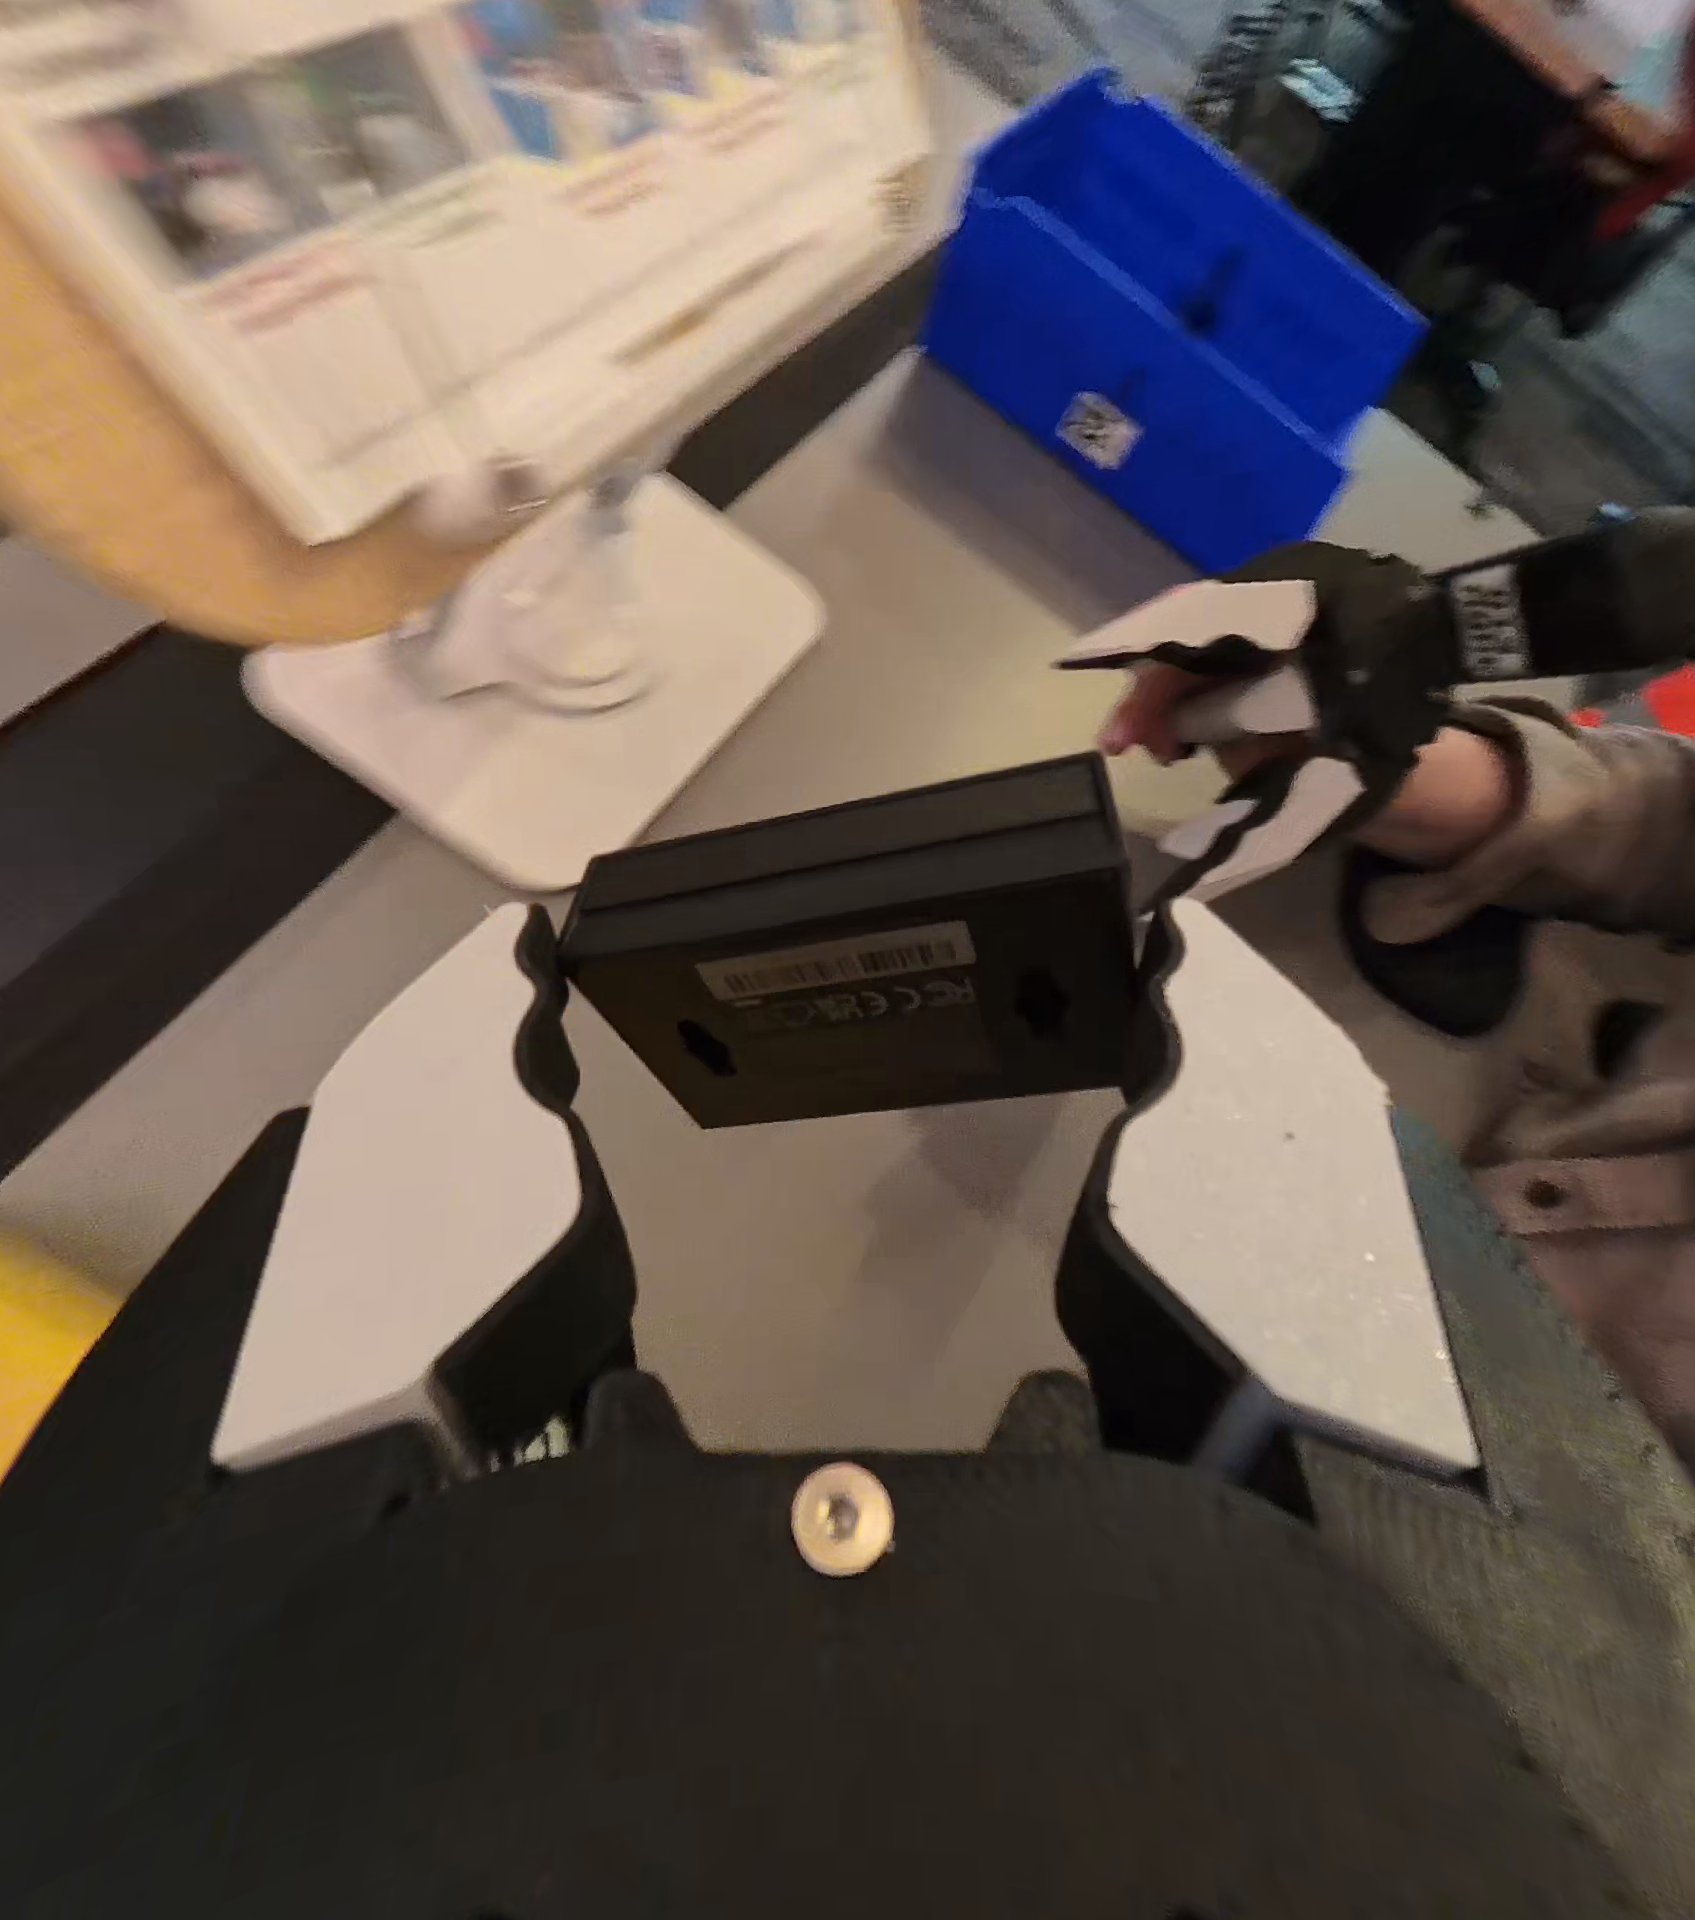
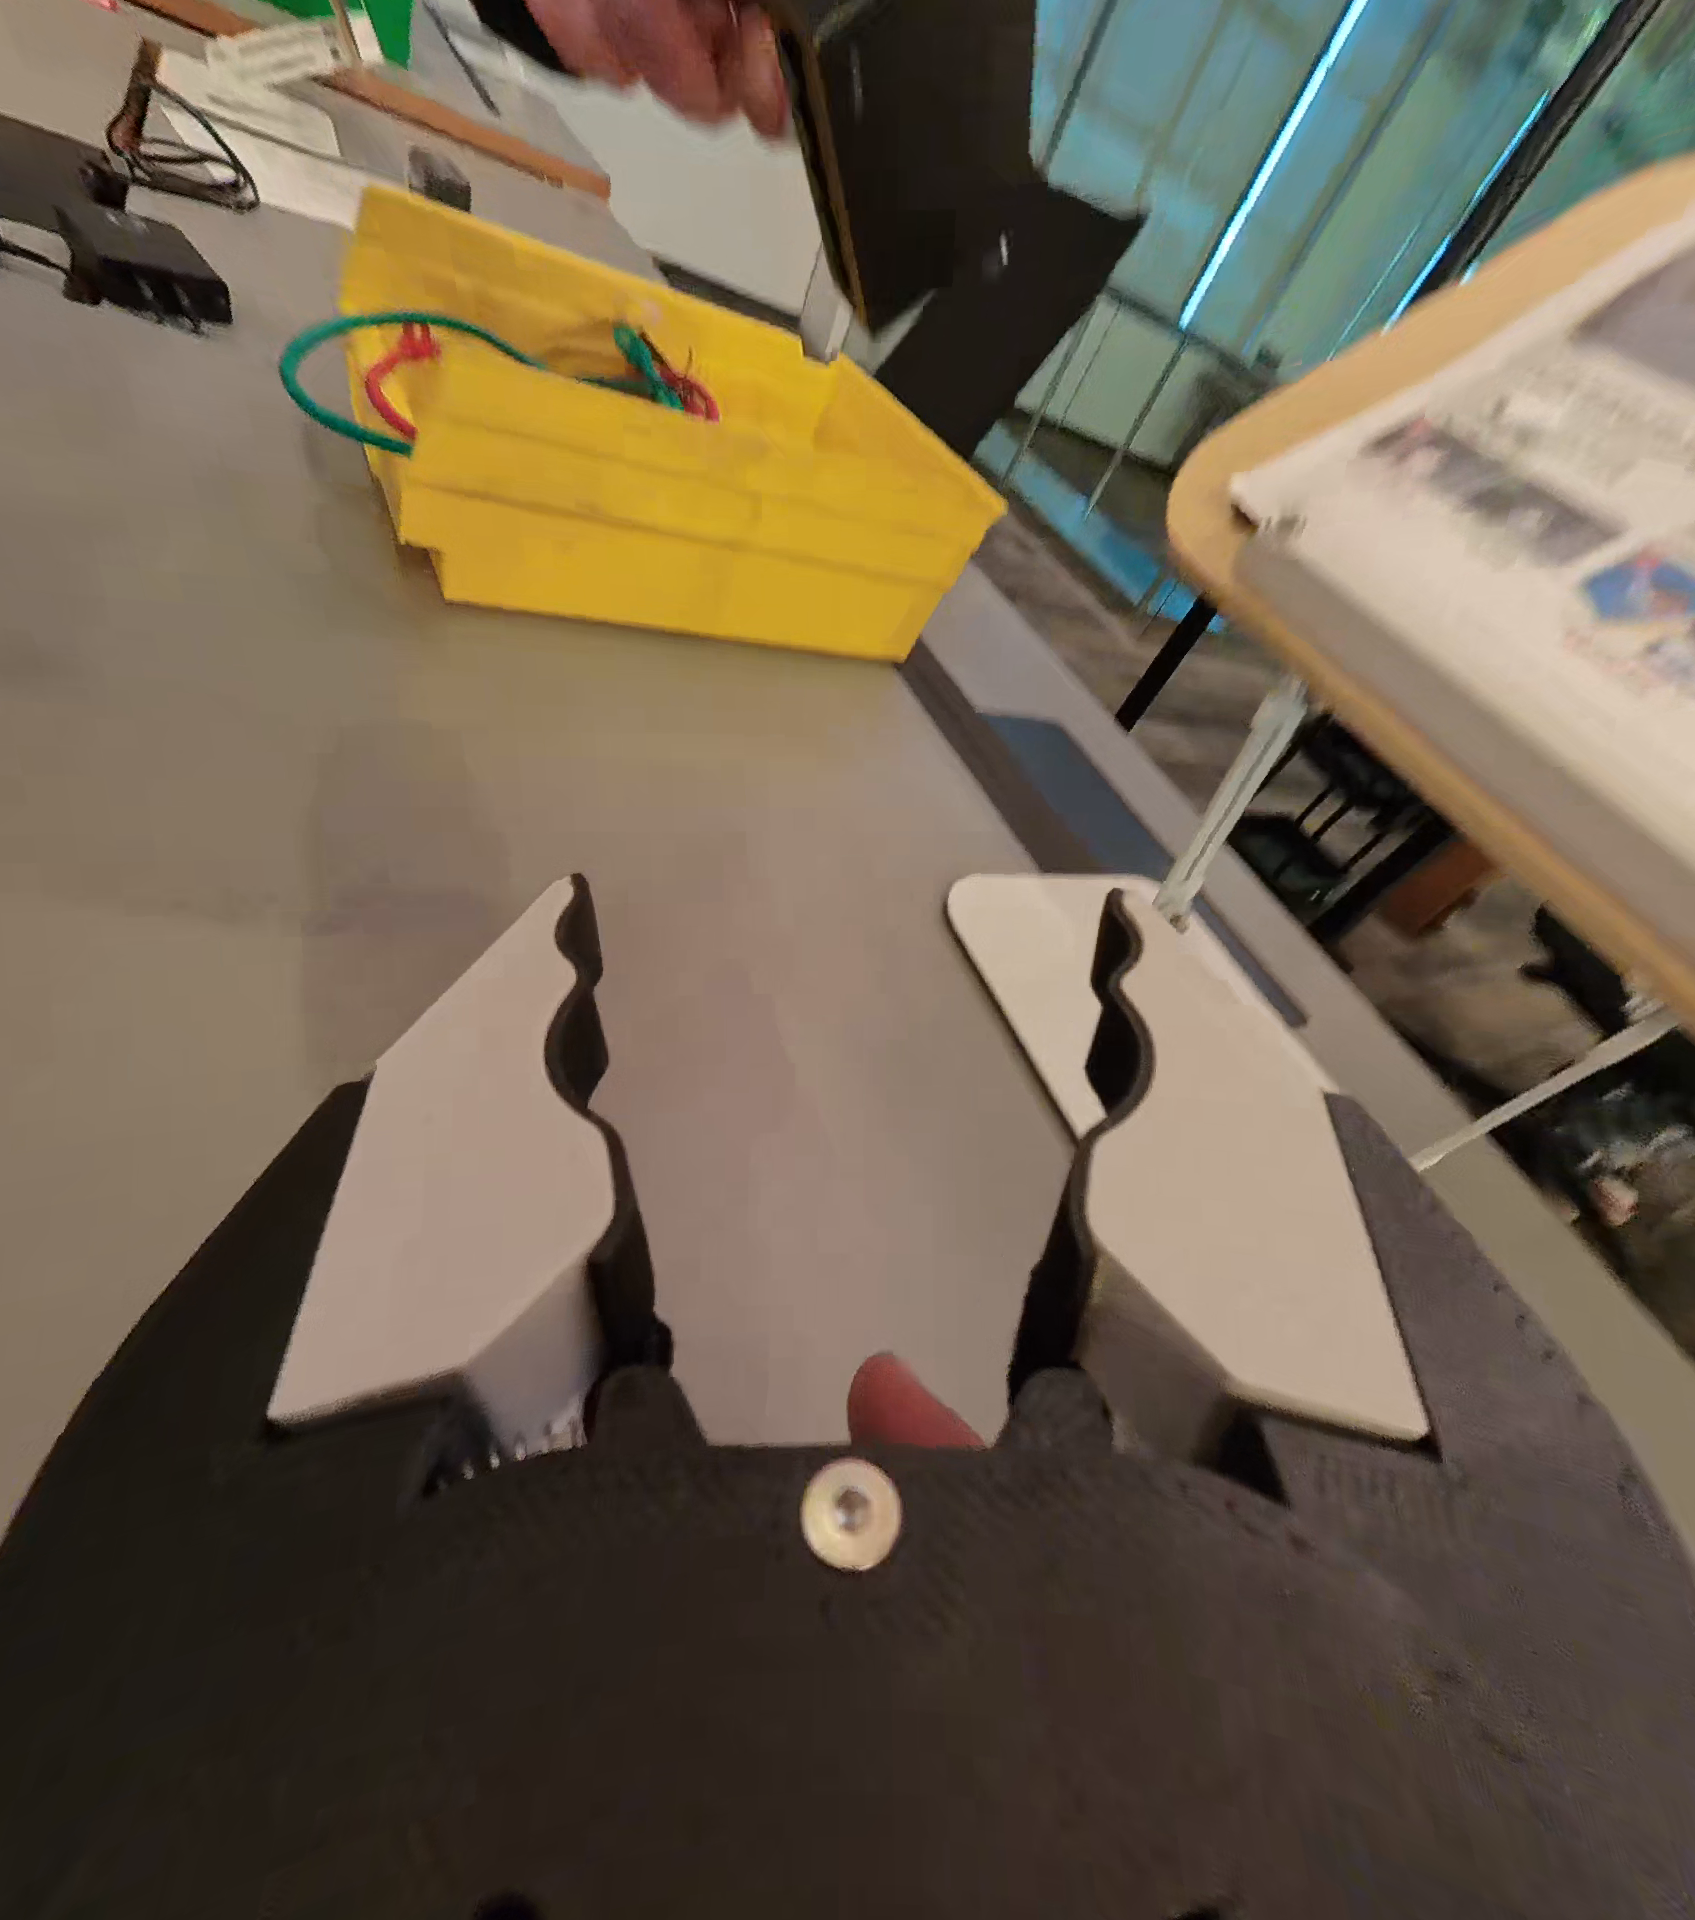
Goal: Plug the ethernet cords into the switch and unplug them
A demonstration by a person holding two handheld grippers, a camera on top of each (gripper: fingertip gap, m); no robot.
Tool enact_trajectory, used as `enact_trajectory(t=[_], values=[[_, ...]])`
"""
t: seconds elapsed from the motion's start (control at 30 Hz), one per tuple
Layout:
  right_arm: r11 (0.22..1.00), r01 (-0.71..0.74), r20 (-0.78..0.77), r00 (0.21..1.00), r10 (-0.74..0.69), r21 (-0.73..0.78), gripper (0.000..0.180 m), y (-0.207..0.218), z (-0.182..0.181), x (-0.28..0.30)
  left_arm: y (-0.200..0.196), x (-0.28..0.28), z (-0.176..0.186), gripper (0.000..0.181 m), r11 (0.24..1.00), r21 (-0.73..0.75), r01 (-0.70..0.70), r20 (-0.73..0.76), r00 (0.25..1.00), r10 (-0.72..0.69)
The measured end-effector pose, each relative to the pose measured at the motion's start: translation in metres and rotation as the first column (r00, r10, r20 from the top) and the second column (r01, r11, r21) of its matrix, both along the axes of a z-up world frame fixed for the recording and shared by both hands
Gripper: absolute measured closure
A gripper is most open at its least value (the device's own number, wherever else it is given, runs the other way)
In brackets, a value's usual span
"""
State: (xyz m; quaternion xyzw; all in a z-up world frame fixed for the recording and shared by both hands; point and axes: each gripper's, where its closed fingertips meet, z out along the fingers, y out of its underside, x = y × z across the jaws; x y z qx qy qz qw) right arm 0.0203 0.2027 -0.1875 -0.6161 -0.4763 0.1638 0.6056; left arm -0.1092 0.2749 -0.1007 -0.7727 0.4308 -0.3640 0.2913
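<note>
My left gripper (image 1: 848, 940) is shut on a black switch (image 1: 853, 966), held by its two ends above the grey table (image 1: 978, 540), its labelled underside facing the camera. Its ports are hidden. My right gripper (image 2: 848, 914) is open and empty, low over the table; it also shows in the left wrist view (image 1: 1165, 717) just right of the switch. Green and red ethernet cords (image 2: 386, 374) lie coiled in a yellow bin (image 2: 656, 488) far ahead of the right gripper. In the right wrist view the switch (image 2: 968, 208) and the left hand show at the top.
A blue bin (image 1: 1165, 301) stands at the table's far edge. A white stand base (image 1: 552, 707) carries a tilted wooden board with a printed paper (image 2: 1549, 540). Other black devices (image 2: 147, 265) lie far left. The table edge (image 2: 1009, 727) runs on the right. Spacing between my two grippers at the tips: around 20 cm.
</note>
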Motion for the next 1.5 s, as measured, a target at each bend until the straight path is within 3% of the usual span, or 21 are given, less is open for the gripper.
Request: enact_trajectory(t=[0.17, 0.37, 0.47, 0.6, 0.83, 0.97, 1.03, 1.13, 1.3, 1.4, 1.5], values=[[0.981, -0.048, 0.004, 0.999, 0.048, 0.19, 0.08, -0.021, 0.026, -0.013, -0.064, 0.082, -0.02, 0.076, 0.965, -0.087, 0.249, 0.045, 0.968, -0.246], [0.963, -0.077, 0.049, 0.997, 0.067, 0.259, 0.078, -0.03, 0.026, -0.023, -0.113, 0.14, -0.055, 0.076, 0.883, -0.163, 0.44, 0.026, 0.897, -0.442], [0.957, -0.085, 0.065, 0.995, 0.07, 0.278, 0.086, -0.031, 0.027, -0.021, -0.123, 0.153, -0.061, 0.077, 0.854, -0.183, 0.487, 0.033, 0.871, -0.49], [0.948, -0.097, 0.071, 0.994, 0.08, 0.304, 0.11, -0.035, 0.031, -0.019, -0.136, 0.16, -0.061, 0.076, 0.815, -0.199, 0.544, 0.061, 0.837, -0.544], [0.96, -0.133, 0.094, 0.989, 0.113, 0.245, 0.111, -0.037, 0.028, -0.018, -0.139, 0.161, -0.061, 0.074, 0.795, -0.213, 0.568, 0.116, 0.823, -0.556], [0.984, -0.169, -0.01, 0.985, 0.17, 0.059, 0.112, -0.034, 0.024, -0.016, -0.137, 0.152, -0.058, 0.062, 0.815, -0.111, 0.568, 0.08, 0.823, -0.563], [0.979, -0.2, -0.098, 0.976, 0.194, -0.048, 0.113, -0.032, 0.025, -0.013, -0.123, 0.149, -0.052, 0.064, 0.866, -0.003, 0.5, 0.044, 0.865, -0.5], [0.904, -0.325, -0.337, 0.914, 0.225, -0.277, 0.112, -0.031, 0.029, -0.009, -0.106, 0.141, -0.047, 0.061, 0.876, 0.241, 0.418, -0.08, 0.908, -0.411], [0.679, -0.538, -0.595, 0.783, 0.182, -0.5, 0.112, -0.03, 0.029, -0.002, -0.113, 0.138, -0.068, 0.05, 0.741, 0.479, 0.471, -0.335, 0.878, -0.342], [0.598, -0.582, -0.623, 0.764, 0.169, -0.551, 0.112, -0.033, 0.022, -0.004, -0.111, 0.141, -0.084, 0.043, 0.647, 0.558, 0.52, -0.465, 0.842, -0.275], [0.557, -0.607, -0.632, 0.754, 0.178, -0.567, 0.111, -0.038, 0.02, -0.007, -0.108, 0.149, -0.084, 0.042, 0.561, 0.633, 0.533, -0.501, 0.835, -0.228]])
